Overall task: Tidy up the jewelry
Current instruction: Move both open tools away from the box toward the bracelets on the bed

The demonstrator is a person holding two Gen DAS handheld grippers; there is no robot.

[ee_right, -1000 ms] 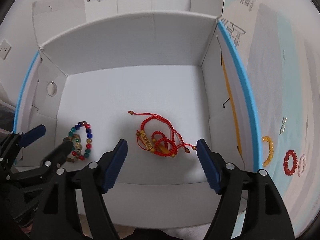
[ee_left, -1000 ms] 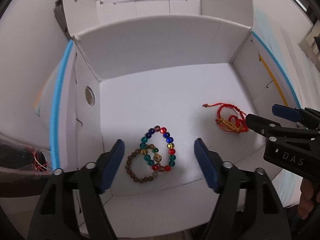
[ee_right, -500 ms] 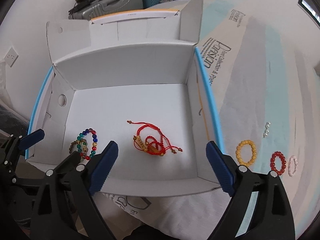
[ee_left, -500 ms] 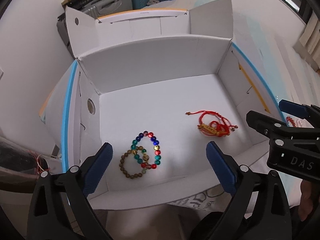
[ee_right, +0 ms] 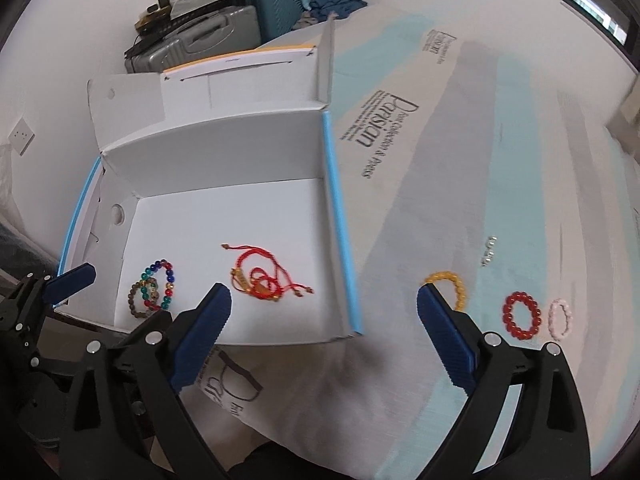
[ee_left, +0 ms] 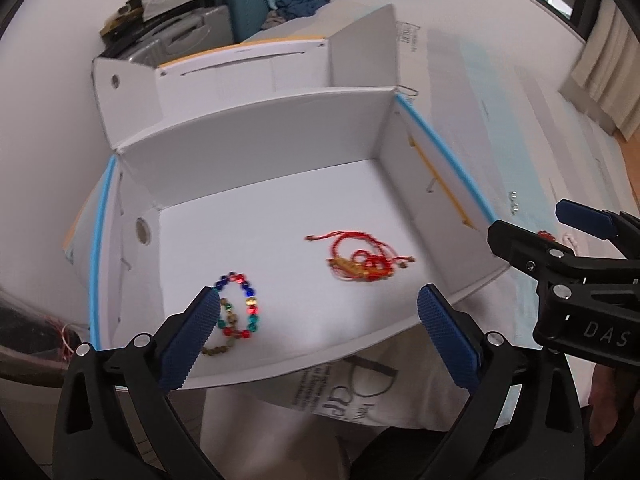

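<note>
Open white cardboard box (ee_right: 224, 156), holding a multicoloured glass-bead bracelet (ee_right: 162, 282), a brown wooden-bead bracelet (ee_right: 138, 300) and a knotted red cord bracelet (ee_right: 260, 276). Amber bead bracelet (ee_right: 452, 284) lies outside on the cloth, just beyond the right gripper (ee_right: 322, 338), the nearer one. Both grippers tilt steeply downward; the left gripper (ee_left: 320, 338) and the right have just been opening, wide and empty.

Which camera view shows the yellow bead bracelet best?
The right wrist view: the yellow bead bracelet lies on the cloth beside the box, partly behind a fingertip. The left wrist view does not show it.
</note>
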